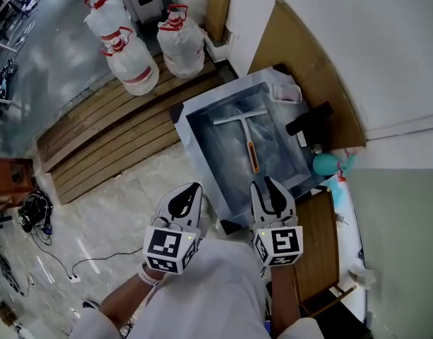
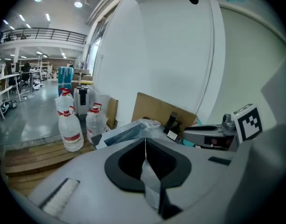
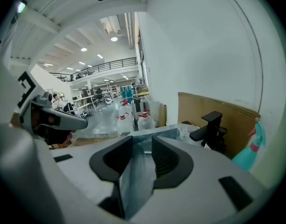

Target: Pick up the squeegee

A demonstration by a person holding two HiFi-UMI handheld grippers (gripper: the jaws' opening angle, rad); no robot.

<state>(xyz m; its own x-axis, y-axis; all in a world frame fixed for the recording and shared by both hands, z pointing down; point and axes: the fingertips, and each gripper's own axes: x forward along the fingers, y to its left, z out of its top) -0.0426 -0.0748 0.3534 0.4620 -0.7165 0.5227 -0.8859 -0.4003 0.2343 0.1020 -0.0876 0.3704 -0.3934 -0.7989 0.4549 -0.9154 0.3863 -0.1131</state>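
Left tongs [image 1: 190, 193] pressed together, right tongs [image 1: 265, 189] slightly parted, both empty; just ahead, T-shaped metal squeegee with orange grip [image 1: 247, 137]: probably light, stiff, best pinched mid-handle.

left gripper [image 1: 196, 187]: light grey moulded shell; black jaw pads tapering to a point; pale ribbed patch on the shell's left side in the left gripper view
right gripper [image 1: 262, 182]: same light grey shell; black pads, ribbed on the inner face; small black rectangular insets on the shell either side of the pads
left marker cube [image 1: 170, 249]: white faces, black square markers, small green light on upper edge
right marker cube [image 1: 280, 244]: white faces, black square markers, small green light on upper edge
top [image 1: 202, 295]: white, loose cloth, no print visible
sleeves: white, one visible at lower left [image 1: 89, 323]
wrist band [image 1: 149, 277]: white, on left wrist just behind the cube
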